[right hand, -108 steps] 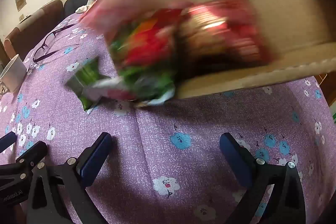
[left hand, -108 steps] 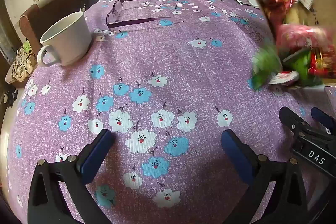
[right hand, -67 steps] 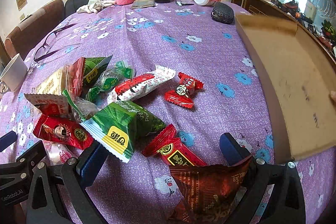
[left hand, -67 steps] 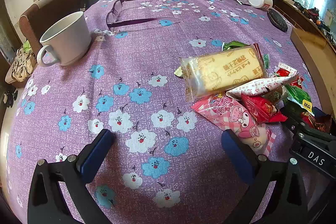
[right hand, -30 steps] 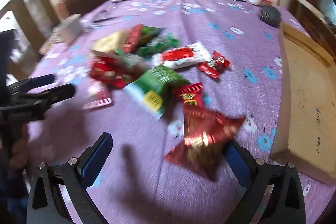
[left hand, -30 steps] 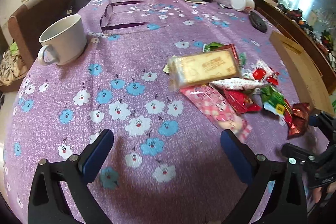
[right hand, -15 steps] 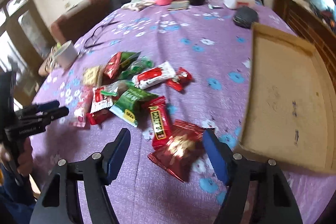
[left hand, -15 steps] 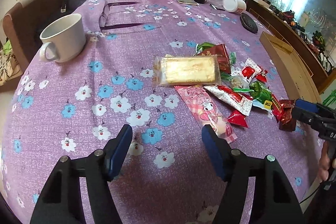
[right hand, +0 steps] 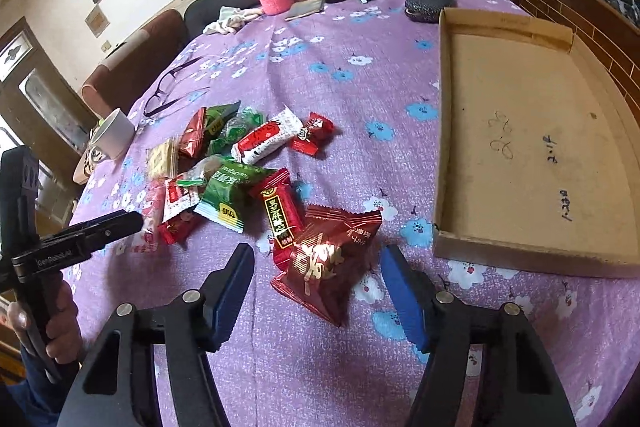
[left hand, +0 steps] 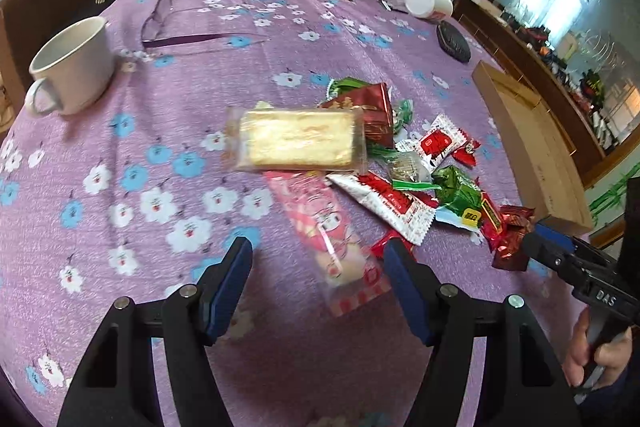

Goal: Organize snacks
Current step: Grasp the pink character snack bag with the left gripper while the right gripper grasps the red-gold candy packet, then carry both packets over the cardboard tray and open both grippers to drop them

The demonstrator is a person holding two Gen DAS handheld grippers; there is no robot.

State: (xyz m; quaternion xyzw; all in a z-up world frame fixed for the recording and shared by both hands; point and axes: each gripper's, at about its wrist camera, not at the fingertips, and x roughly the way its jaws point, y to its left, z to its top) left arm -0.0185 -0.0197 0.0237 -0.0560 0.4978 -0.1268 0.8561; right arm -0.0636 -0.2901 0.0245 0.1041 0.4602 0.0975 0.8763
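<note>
Both fingers (right hand: 228, 287) sets parted, tilted down over snacks (right hand: 240, 179).

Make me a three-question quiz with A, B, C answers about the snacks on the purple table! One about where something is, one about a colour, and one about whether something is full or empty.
1. Where is the cardboard tray compared with the snack pile, in the right wrist view?
A. To its right
B. To its left
C. Under it

2. What colour is the mug?
A. Black
B. White
C. Green

3. What is inside the cardboard tray?
A. All the snacks
B. One biscuit pack
C. No snacks

Answers:
1. A, the tray lies at the right of the picture and the wrappers lie apart from it on the cloth to the left.
2. B, the mug beside the glasses is plain white.
3. C, its brown floor is bare except for pen marks.
</note>
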